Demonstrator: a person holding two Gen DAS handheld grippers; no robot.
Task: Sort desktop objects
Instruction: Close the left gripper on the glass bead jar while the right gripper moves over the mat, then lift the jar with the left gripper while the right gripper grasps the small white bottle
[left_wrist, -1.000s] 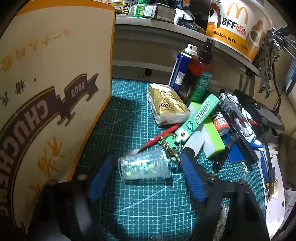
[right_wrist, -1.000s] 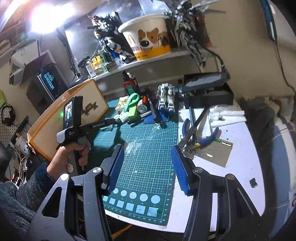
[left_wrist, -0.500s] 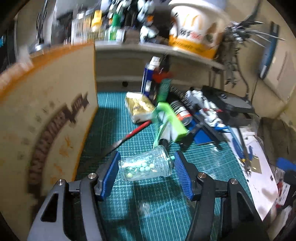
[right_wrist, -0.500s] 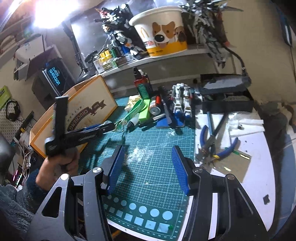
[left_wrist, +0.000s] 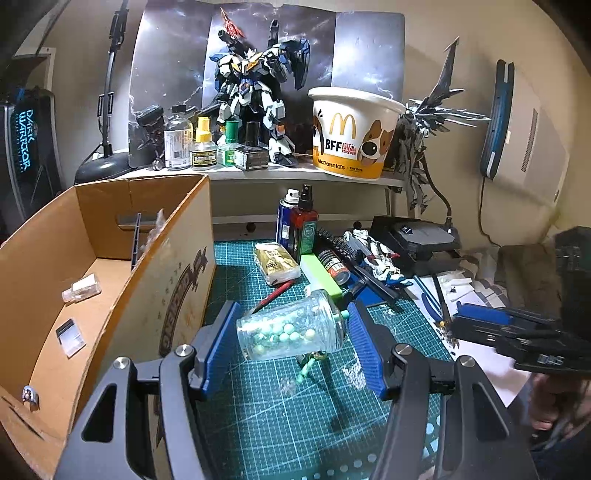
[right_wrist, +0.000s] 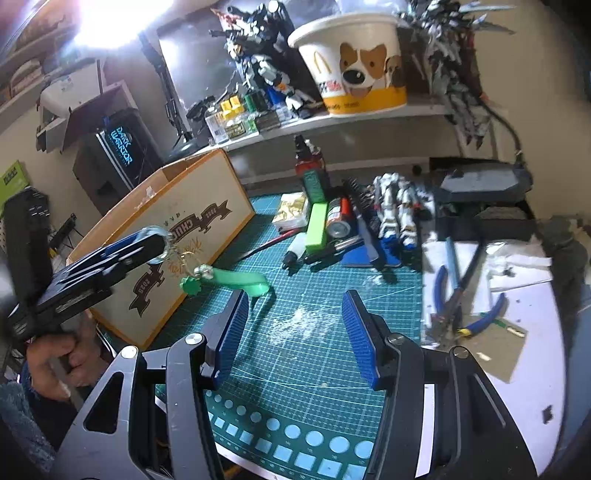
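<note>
My left gripper (left_wrist: 291, 336) is shut on a clear plastic cup charm (left_wrist: 291, 326) filled with pale green beads, held on its side above the green cutting mat (left_wrist: 273, 417). A green strap (right_wrist: 240, 278) with a clover charm hangs from it, seen in the right wrist view, where the left gripper (right_wrist: 155, 242) is beside the cardboard box (right_wrist: 192, 236). The open box (left_wrist: 55, 291) lies left of the cup. My right gripper (right_wrist: 291, 332) is open and empty above the mat (right_wrist: 306, 354).
A pile at the mat's back holds a green block (left_wrist: 319, 275), a gold packet (left_wrist: 277, 264), spray bottles (left_wrist: 303, 225), a battery (left_wrist: 334, 266) and a model robot (left_wrist: 373, 251). Blue pliers (right_wrist: 458, 295) lie on the white desk, right. A shelf with a McDonald's bucket (left_wrist: 354, 136) stands behind.
My left gripper has lifted the bead cup off the mat and drawn it back and up, level with the box's open top. The strap now dangles free. The right gripper stays open.
</note>
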